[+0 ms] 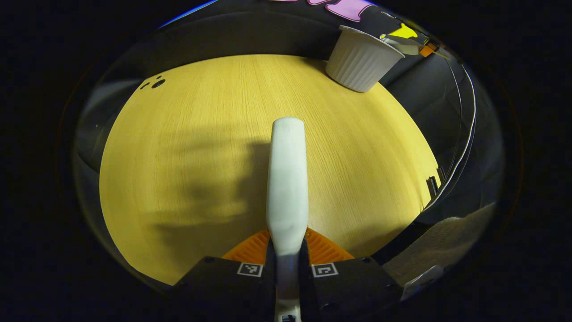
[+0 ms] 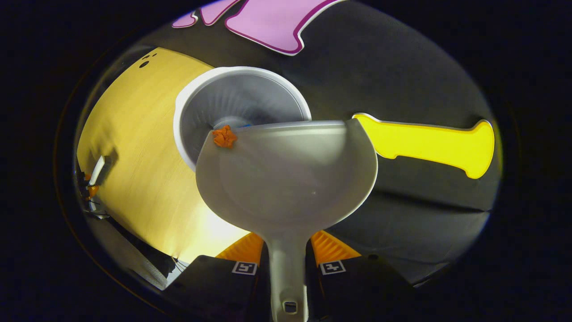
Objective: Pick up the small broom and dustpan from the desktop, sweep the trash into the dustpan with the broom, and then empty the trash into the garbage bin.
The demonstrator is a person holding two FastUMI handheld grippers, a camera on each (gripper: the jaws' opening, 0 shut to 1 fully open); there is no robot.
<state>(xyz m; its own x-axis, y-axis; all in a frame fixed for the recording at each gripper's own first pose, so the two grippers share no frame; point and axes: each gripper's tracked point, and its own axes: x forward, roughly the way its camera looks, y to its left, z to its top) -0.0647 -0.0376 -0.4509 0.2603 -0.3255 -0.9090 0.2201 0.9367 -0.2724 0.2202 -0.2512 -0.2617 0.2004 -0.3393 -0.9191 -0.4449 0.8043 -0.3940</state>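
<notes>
While dustpan [image 2: 286,179] tips, bin [image 2: 241,103] beneath

broom [image 1: 287,179]: white | dustpan [image 2: 286,174]: grey | trash [image 2: 224,136]: orange | bin [image 2: 232,103]: white, ribbed | desktop [image 1: 201,156]: yellow woodgrain

The tabletop [image 1: 201,147] looks like pale wood with fine straight grain and a matt finish. At one o'clock, the garbage bin [image 1: 359,60] is ribbed white plastic. The dustpan [image 2: 286,174] is smooth, faintly glossy grey plastic, holding crumpled orange trash [image 2: 224,136]. The broom [image 1: 287,179] looks like matt white plastic.
</notes>
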